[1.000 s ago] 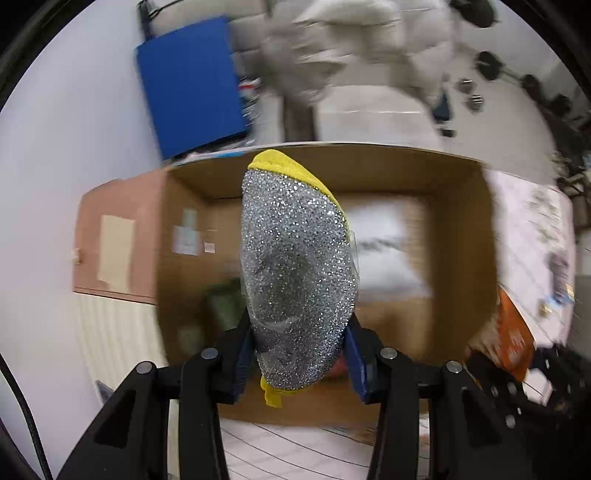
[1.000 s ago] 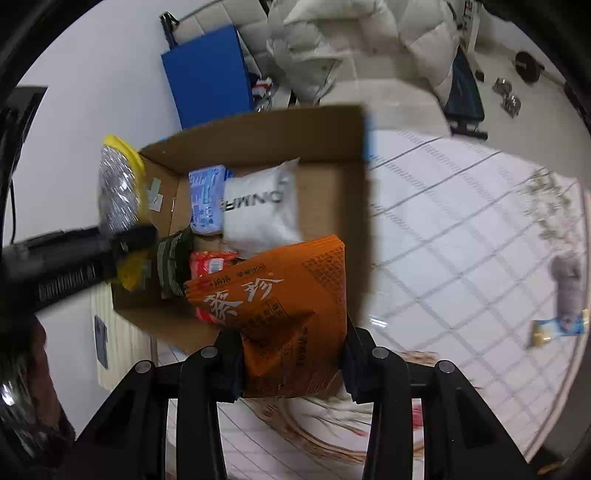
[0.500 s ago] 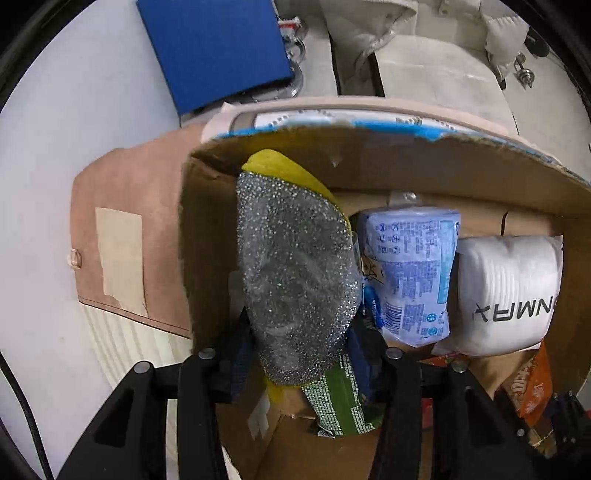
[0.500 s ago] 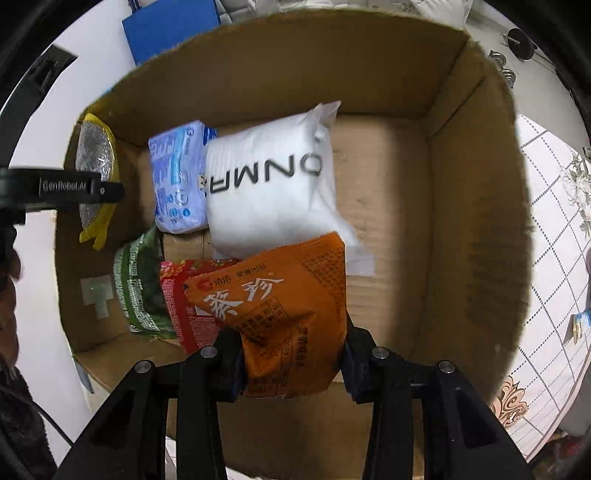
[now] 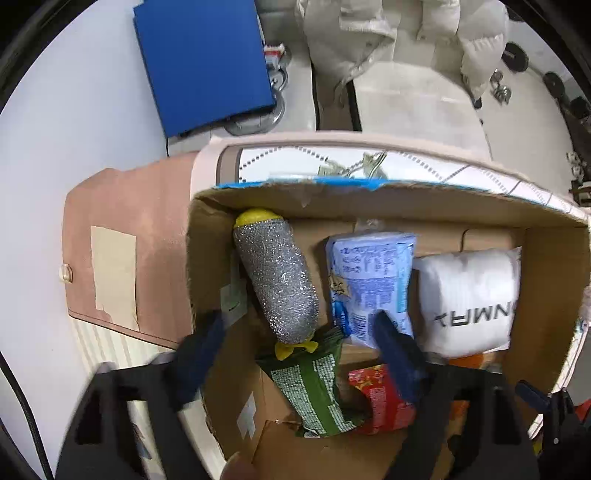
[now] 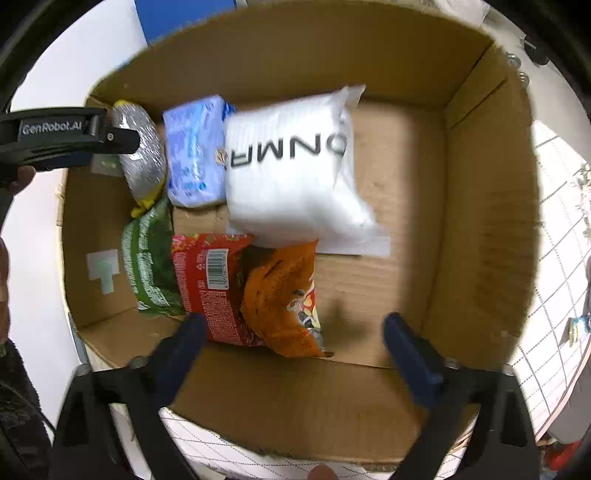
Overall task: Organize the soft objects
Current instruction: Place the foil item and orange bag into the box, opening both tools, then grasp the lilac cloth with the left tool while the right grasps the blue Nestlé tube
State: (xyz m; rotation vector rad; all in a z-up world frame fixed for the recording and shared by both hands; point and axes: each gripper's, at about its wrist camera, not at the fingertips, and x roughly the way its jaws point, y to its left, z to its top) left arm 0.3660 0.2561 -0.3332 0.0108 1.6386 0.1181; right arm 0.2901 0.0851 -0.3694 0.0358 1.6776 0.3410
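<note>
A silver glitter sponge with yellow ends (image 5: 277, 280) lies in the far left corner of the cardboard box (image 5: 369, 206); it also shows in the right wrist view (image 6: 142, 151). My left gripper (image 5: 299, 328) is open just above it, empty. An orange snack packet (image 6: 280, 299) lies in the box (image 6: 480, 221) beside a red packet (image 6: 210, 288) and a green packet (image 6: 147, 266). My right gripper (image 6: 291, 328) is open just above the orange packet, empty. A blue tissue pack (image 6: 195, 151) and a white bag (image 6: 291, 170) lie behind.
The right half of the box floor (image 6: 399, 236) is bare cardboard. A pink box flap (image 5: 125, 258) sticks out left. A blue board (image 5: 203, 59) and a white jacket (image 5: 399, 33) lie beyond the box. A patterned tablecloth (image 6: 554, 258) lies right of the box.
Both grippers opened. The sponge dropped from my left gripper into the box's far left corner. The orange packet dropped from my right gripper beside the red packet.
</note>
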